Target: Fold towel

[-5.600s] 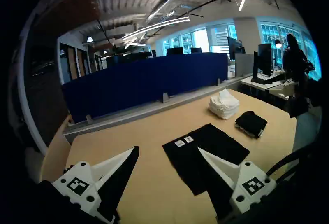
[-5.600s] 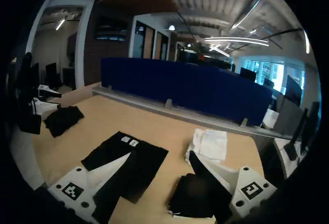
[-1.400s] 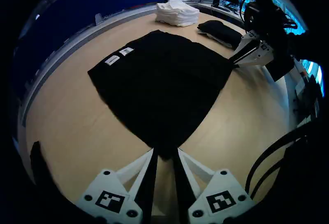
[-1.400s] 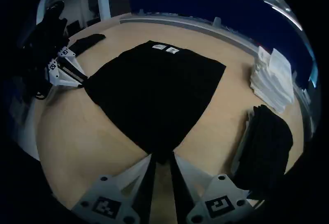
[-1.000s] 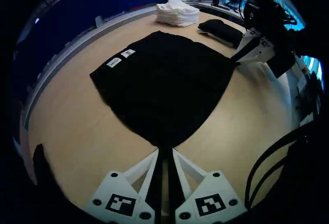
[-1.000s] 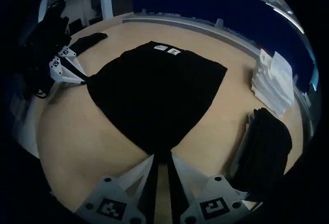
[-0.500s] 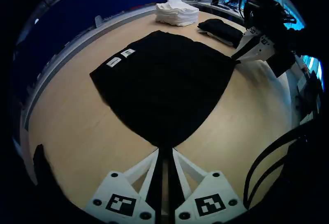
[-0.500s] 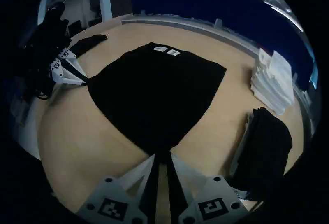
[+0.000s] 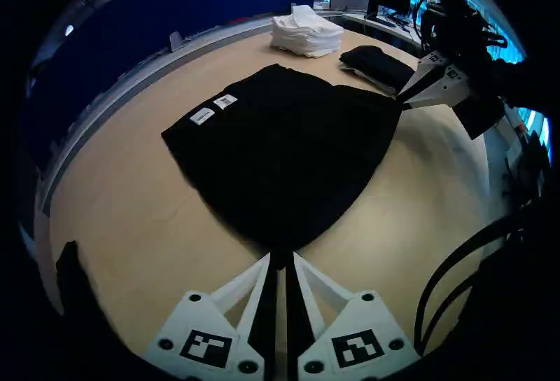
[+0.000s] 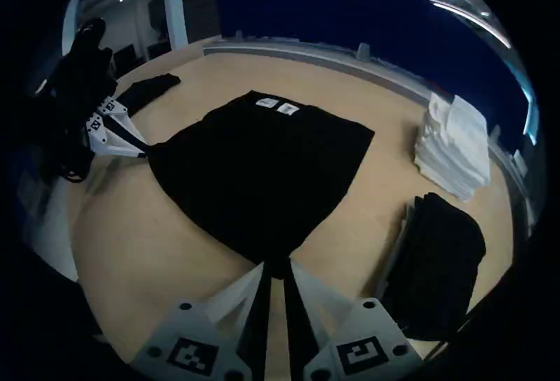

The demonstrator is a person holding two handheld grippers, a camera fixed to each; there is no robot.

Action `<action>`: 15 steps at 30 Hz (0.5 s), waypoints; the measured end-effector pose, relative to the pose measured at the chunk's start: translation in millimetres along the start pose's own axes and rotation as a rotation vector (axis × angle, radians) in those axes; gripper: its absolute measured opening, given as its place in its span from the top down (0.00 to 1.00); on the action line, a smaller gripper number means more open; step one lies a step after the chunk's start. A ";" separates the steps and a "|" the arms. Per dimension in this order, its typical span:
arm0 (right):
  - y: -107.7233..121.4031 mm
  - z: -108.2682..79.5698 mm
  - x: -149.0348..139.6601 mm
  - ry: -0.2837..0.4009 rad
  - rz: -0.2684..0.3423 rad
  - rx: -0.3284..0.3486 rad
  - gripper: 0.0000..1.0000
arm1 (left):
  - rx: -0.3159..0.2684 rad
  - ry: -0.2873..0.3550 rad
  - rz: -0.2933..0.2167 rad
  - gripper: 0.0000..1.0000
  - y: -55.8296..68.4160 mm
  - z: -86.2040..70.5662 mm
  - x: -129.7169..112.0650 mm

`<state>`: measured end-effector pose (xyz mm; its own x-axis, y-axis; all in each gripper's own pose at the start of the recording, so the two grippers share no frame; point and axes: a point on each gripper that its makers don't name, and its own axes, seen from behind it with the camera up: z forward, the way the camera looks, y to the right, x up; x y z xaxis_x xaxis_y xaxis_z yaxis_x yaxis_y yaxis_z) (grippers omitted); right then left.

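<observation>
Two towel (image 9: 287, 143) corners are clamped, one in left tongs (image 9: 283, 262), one in right tongs (image 10: 276, 269); black cloth spread over worktop (image 9: 140, 220), white labels (image 9: 213, 108) up.

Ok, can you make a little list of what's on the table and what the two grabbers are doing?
table: light wood
main thing: black towel, spread out flat
tags: two white tags near the towel's far edge
left gripper: shut on one towel corner
right gripper: shut on a neighbouring corner
white towels: folded stack at the far side
dark cloths: folded pile beside the white towels
behind the table: blue divider
</observation>
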<state>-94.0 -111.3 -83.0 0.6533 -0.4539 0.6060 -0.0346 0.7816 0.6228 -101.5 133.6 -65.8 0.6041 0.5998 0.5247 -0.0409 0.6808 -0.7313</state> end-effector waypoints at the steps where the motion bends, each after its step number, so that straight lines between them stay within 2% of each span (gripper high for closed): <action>1: -0.1 -2.4 2.2 0.004 0.002 -0.001 0.88 | 0.002 0.003 -0.003 0.93 0.0 -2.5 1.4; 15: -7.2 -37.8 32.4 0.047 0.011 -0.014 0.88 | 0.032 0.056 -0.049 0.93 -1.9 -37.8 28.5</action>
<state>-44.0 -115.4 -86.5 0.6880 -0.4246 0.5885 -0.0317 0.7926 0.6089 -54.1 133.5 -65.9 0.6498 0.5416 0.5333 -0.0355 0.7225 -0.6904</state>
